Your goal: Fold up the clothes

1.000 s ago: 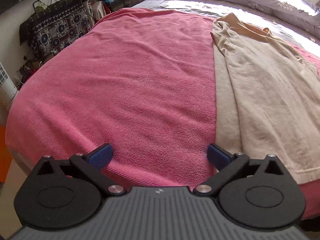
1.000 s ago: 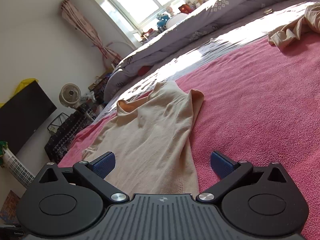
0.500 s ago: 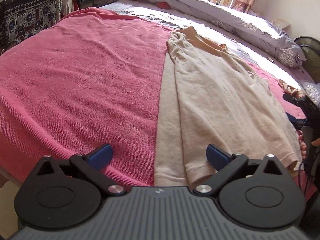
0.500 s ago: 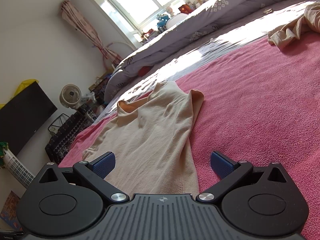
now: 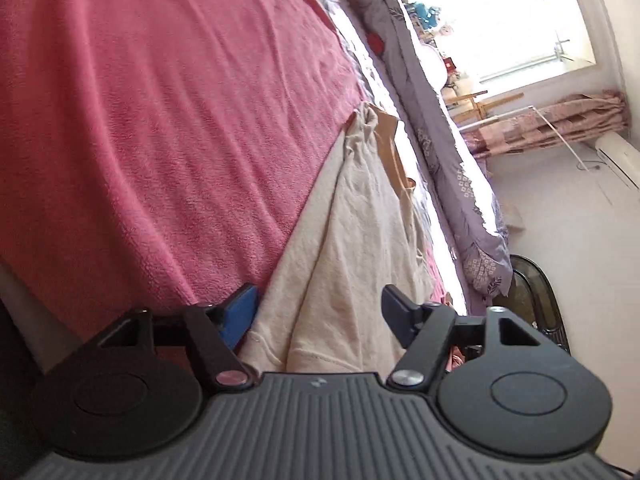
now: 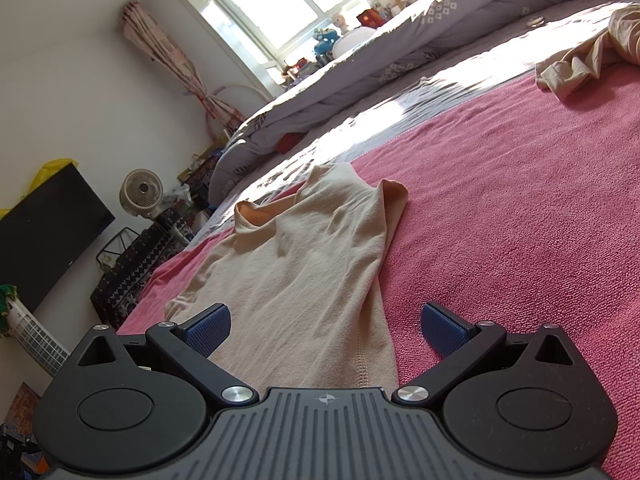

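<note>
A beige shirt (image 5: 360, 220) lies flat on the pink blanket (image 5: 160, 120) that covers the bed. My left gripper (image 5: 318, 308) is rolled sideways at the shirt's near hem. Its jaws are closing with a fold of the hem between them, and the blue pads (image 5: 240, 312) still stand apart from the cloth. In the right wrist view the same shirt (image 6: 304, 264) stretches away toward its collar. My right gripper (image 6: 324, 330) hovers open over the hem's other corner, low above the blanket (image 6: 520, 220), with the cloth under its jaws.
A second crumpled beige garment (image 6: 580, 64) lies at the far right of the bed. A grey duvet (image 6: 440, 28) is bunched along the far side under the window. A fan (image 6: 142, 190), a dark screen (image 6: 44, 232) and a patterned cloth-covered stand are left of the bed.
The left gripper swung from the bare blanket onto the shirt's hem, rolled sideways, dropped lower, and its jaws narrowed around the cloth. The right gripper has stayed still and open.
</note>
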A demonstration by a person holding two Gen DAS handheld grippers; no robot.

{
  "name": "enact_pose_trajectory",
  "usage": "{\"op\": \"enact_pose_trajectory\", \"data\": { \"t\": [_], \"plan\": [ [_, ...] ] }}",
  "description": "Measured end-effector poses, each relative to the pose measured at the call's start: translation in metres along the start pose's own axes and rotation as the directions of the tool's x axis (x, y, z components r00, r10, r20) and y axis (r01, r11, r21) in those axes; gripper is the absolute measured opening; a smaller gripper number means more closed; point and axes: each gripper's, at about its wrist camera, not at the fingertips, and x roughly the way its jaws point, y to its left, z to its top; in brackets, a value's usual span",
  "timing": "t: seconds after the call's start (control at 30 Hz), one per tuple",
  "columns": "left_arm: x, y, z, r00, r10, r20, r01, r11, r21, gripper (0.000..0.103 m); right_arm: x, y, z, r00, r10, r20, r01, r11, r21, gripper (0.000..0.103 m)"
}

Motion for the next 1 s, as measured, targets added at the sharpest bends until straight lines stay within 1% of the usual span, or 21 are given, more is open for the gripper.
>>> {"op": "enact_pose_trajectory", "data": {
  "t": [0.03,0.07,0.1,0.13,0.2,0.23,0.27,0.3,0.33,0.37,0.43,0.5,0.53,0.57,0.6,0.7,0.73,0.77,0.87,1.0],
  "plan": [
    [0.002,0.002,0.001,0.999,0.035,-0.005,-0.035,0.999,-0.01,0.037,-0.002,-0.001,0.001,1.0,0.001,0.0,-0.001,1.0,0.0,0.103],
    [0.003,0.002,0.002,0.998,0.064,-0.01,-0.064,0.998,-0.005,0.022,-0.003,-0.002,0.001,1.0,0.001,-0.001,-0.001,1.0,-0.001,0.103],
    [0.004,0.0,0.002,0.997,0.081,-0.017,-0.081,0.997,0.013,0.015,-0.004,-0.003,0.001,1.0,0.001,-0.001,-0.001,1.0,-0.001,0.103],
    [0.006,-0.001,0.002,0.995,0.096,-0.024,-0.096,0.995,0.03,0.014,-0.004,-0.004,0.002,1.0,0.002,-0.001,-0.002,1.0,-0.001,0.103],
    [0.009,-0.003,0.002,0.996,0.08,-0.049,-0.077,0.996,0.043,0.015,-0.005,-0.005,0.002,1.0,0.001,-0.002,-0.001,1.0,-0.002,0.103],
    [0.011,-0.004,0.001,0.995,0.069,-0.065,-0.066,0.997,0.044,0.02,-0.006,-0.006,0.002,1.0,0.002,-0.002,-0.002,1.0,-0.002,0.103],
    [0.014,-0.004,0.001,0.995,0.06,-0.075,-0.057,0.997,0.045,0.03,-0.007,-0.007,0.003,1.0,0.002,-0.002,-0.002,1.0,-0.002,0.103],
    [0.016,-0.007,0.0,0.996,0.052,-0.077,-0.048,0.997,0.053,0.036,-0.009,-0.007,0.004,1.0,0.003,-0.002,-0.003,1.0,-0.002,0.103],
    [0.017,-0.009,0.0,0.996,0.044,-0.08,-0.039,0.997,0.062,0.046,-0.009,-0.008,0.004,1.0,0.003,-0.002,-0.003,1.0,-0.002,0.103],
    [0.019,-0.012,0.0,0.996,0.037,-0.083,-0.031,0.997,0.071,0.05,-0.009,-0.009,0.004,1.0,0.003,-0.003,-0.003,1.0,-0.002,0.103],
    [0.023,-0.021,0.0,0.995,0.054,-0.086,-0.044,0.993,0.114,0.052,-0.01,-0.009,0.005,1.0,0.003,-0.003,-0.003,1.0,-0.002,0.103],
    [0.023,-0.029,0.001,0.994,0.081,-0.077,-0.069,0.987,0.146,0.048,-0.011,-0.01,0.005,1.0,0.003,-0.003,-0.003,1.0,-0.002,0.103],
    [0.022,-0.028,0.002,0.994,0.082,-0.07,-0.072,0.988,0.138,0.04,-0.011,-0.01,0.005,1.0,0.003,-0.003,-0.003,1.0,-0.002,0.103],
    [0.022,-0.025,0.001,0.995,0.078,-0.067,-0.071,0.991,0.11,0.023,-0.011,-0.009,0.005,1.0,0.003,-0.003,-0.003,1.0,-0.002,0.103],
    [0.022,-0.021,0.001,0.995,0.074,-0.064,-0.069,0.994,0.08,0.014,-0.01,-0.009,0.005,1.0,0.003,-0.003,-0.003,1.0,-0.002,0.103],
    [0.019,-0.001,0.001,0.998,0.023,-0.057,-0.025,0.999,-0.034,0.005,-0.01,-0.009,0.004,1.0,0.003,-0.002,-0.003,1.0,-0.002,0.103],
    [0.019,-0.001,0.001,0.998,0.03,-0.054,-0.032,0.999,-0.03,0.001,-0.01,-0.009,0.004,1.0,0.003,-0.002,-0.003,1.0,-0.002,0.103],
    [0.02,-0.002,0.0,0.998,0.039,-0.051,-0.04,0.999,-0.025,0.0,-0.01,-0.009,0.004,1.0,0.004,-0.002,-0.004,1.0,-0.001,0.103],
    [0.017,-0.022,0.003,0.995,0.097,0.003,-0.097,0.994,0.059,0.0,-0.012,-0.011,0.005,1.0,0.005,-0.002,-0.005,1.0,-0.002,0.103],
    [0.0,-0.046,0.024,0.985,0.111,0.131,-0.128,0.984,0.126,0.0,-0.012,-0.011,0.005,1.0,0.005,-0.002,-0.005,1.0,-0.001,0.103]
  ]
}}
